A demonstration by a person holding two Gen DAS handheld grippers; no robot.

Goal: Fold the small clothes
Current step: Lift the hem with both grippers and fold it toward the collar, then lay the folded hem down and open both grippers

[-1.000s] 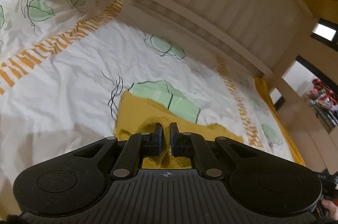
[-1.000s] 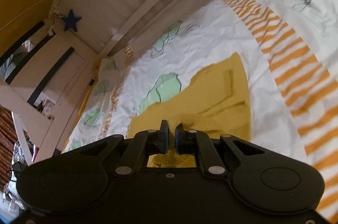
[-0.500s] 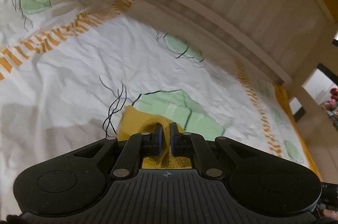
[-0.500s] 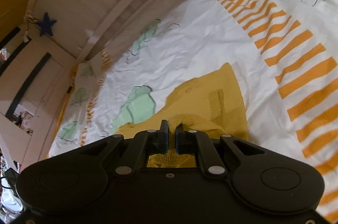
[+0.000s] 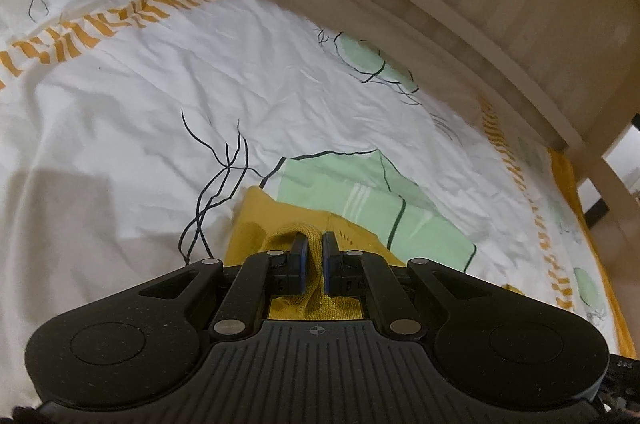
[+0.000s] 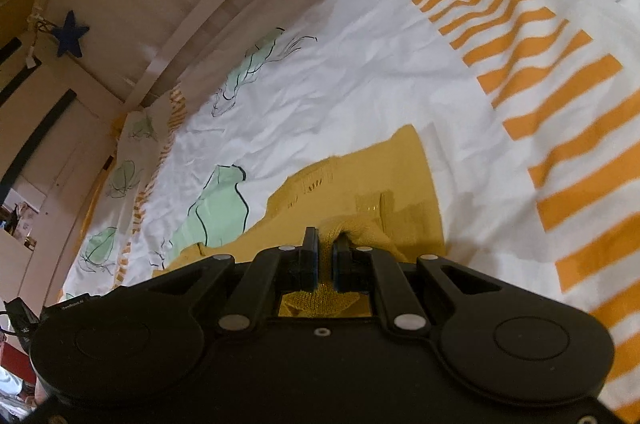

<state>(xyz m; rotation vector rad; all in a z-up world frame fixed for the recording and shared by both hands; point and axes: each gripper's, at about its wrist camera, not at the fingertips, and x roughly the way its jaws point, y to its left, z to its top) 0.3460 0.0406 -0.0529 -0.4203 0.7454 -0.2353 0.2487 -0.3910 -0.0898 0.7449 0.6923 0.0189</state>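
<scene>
Right wrist shows you a blue star (image 6: 70, 33) and the garment (image 6: 360, 183) spread on the bedspread (image 6: 360, 83), right gripper (image 6: 325, 248) pinching it; left wrist shows only its corner, left gripper (image 5: 314, 244) clamped on knit.

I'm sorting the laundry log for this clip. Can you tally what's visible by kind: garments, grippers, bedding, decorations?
Garments: 1, the mustard knit garment
Grippers: 2, the left gripper and the right gripper, each pinching a fold of the knit
Bedding: 1, the leaf-print duvet
Decorations: 1, a blue star on the bed frame
Total: 5
</scene>
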